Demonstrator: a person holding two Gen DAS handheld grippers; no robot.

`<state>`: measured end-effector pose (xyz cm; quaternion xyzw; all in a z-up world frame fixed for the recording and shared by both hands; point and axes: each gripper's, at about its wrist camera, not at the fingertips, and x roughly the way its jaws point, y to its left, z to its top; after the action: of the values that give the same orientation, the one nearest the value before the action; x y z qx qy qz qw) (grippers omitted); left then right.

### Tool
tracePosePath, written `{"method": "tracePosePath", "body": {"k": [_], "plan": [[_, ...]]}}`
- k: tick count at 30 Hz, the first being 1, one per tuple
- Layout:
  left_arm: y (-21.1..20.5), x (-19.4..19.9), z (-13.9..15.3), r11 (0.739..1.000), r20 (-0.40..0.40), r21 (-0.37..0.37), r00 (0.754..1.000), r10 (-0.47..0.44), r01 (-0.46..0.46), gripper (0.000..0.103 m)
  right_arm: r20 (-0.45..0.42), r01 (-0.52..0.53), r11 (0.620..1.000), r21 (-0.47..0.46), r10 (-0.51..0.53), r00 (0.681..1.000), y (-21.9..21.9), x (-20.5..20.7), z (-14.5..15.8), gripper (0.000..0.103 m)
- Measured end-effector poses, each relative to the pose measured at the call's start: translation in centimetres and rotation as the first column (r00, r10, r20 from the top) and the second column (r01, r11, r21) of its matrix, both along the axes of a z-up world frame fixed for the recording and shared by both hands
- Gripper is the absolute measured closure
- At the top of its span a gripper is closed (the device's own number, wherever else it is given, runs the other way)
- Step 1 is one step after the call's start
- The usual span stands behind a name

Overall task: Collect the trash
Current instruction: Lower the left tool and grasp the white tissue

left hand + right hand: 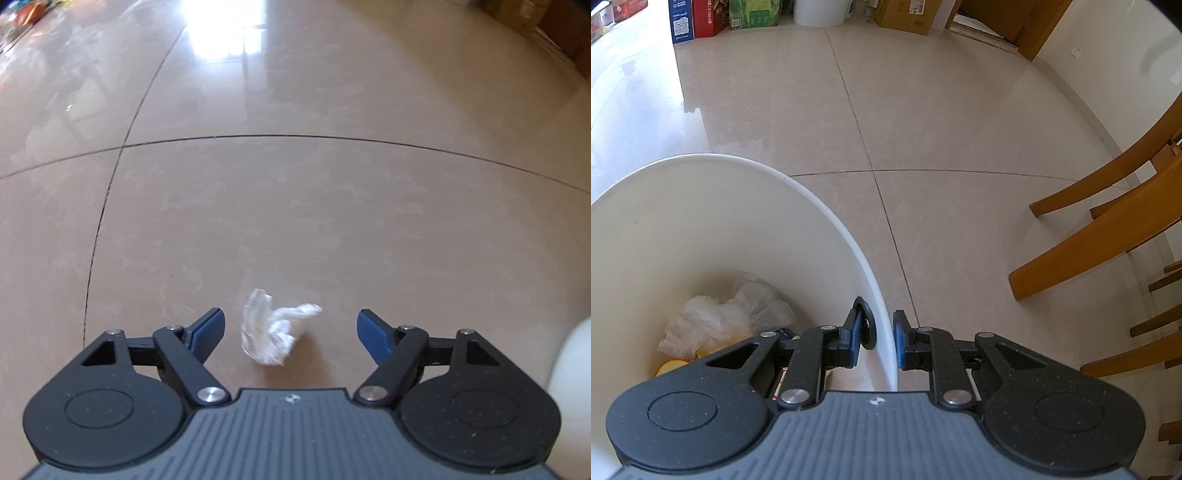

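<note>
A home's dining area
Glossy beige floor tiles, wooden chairs, grocery boxes along the far wall.

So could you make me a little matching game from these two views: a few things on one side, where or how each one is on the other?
Things:
1. crumpled white tissue
2. round white plastic bin
3. left hand-held gripper
4. right hand-held gripper

States:
A. clamped on a white rim
B. lying on the beige tiled floor
C. open, blue pads either side of the trash
D. holds clear plastic bags at its bottom

Pairs: 1-B, 2-D, 3-C, 4-A
</note>
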<state>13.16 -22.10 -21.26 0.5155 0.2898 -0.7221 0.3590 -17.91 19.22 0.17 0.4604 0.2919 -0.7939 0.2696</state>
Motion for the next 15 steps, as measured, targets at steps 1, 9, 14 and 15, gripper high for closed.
{"method": "tracePosePath", "body": {"k": [1,9,14,15], "plan": [[-0.3,0.3,-0.3,1.000,-0.006,0.005,1.000,0.016,-0.016,0.028,-0.001,-0.002,1.000,0.000,0.002,1.000,0.0,0.0,0.0,0.082],[-0.3,0.5,-2.0,0.997,0.000,0.021,0.997,0.081,-0.081,0.050,-0.005,-0.005,1.000,-0.001,0.005,1.000,0.0,0.1,-0.1,0.082],[0.4,0.8,-2.2,0.996,-0.005,0.008,0.996,0.086,-0.086,0.066,-0.011,-0.009,1.000,-0.001,0.008,1.000,0.0,0.2,-0.2,0.081],[0.5,0.9,-2.2,0.996,-0.006,0.007,0.996,0.087,-0.087,0.070,-0.011,-0.008,1.000,0.000,0.008,1.000,-0.1,0.2,-0.2,0.081]]}}
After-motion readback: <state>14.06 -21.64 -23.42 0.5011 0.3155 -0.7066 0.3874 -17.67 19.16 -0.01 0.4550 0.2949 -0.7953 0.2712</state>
